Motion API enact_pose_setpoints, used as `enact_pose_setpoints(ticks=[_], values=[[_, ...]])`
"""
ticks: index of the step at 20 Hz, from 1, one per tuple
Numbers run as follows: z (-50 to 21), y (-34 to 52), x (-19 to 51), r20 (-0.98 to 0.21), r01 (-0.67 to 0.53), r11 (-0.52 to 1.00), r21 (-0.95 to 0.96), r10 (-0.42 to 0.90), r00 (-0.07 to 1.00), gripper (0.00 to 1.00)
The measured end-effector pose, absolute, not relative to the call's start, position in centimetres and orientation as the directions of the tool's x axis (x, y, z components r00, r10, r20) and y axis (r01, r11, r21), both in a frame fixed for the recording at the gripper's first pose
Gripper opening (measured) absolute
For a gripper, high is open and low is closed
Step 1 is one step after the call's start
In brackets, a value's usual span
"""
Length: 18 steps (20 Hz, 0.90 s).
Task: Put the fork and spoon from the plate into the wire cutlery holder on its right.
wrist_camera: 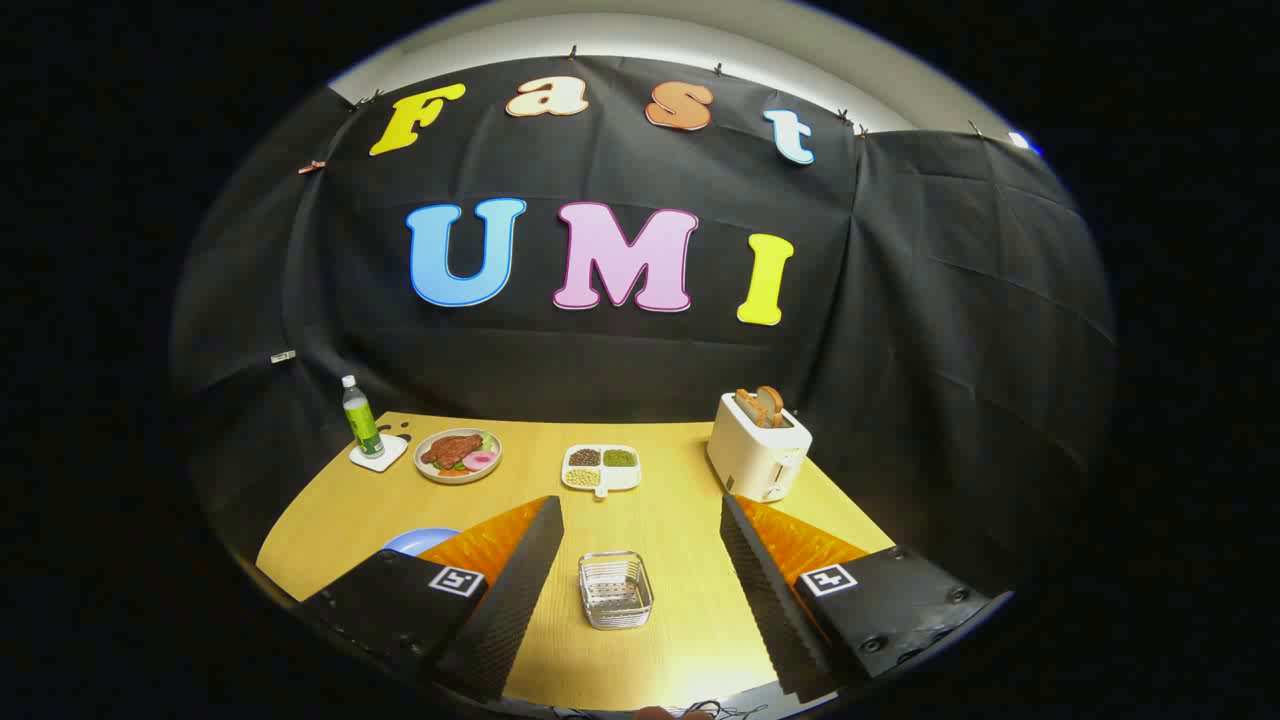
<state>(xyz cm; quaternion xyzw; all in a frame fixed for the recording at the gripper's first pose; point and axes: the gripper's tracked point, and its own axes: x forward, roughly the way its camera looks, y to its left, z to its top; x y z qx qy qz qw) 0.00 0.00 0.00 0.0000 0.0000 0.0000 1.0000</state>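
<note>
Nothing moved yet, by the look of it: the tool (640,560) hangs spread wide and empty over the worktop's (680,520) near edge, the holder (615,590) empty between its fingers. Blue plate (420,540) peeks past the left finger; fork and spoon hidden.

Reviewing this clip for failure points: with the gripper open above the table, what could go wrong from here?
The open gripper frames the wire holder, while the blue plate sits mostly hidden behind the left finger, so the cutlery pick may start blind. The holder looks light and could slide or tip on a careless drop.
</note>
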Motion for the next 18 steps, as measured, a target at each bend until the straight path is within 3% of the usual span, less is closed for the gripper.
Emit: enact_pose_setpoints(ticks=[9, 18], values=[[0.4, -0.1, 0.4, 0.008, -0.004, 1.0, -0.017, 0.004, 1.0, 0.98], [0.6, 3.4, 1.9, -0.005, -0.095, 0.995, -0.032, 0.095, 0.995, 0.98]])
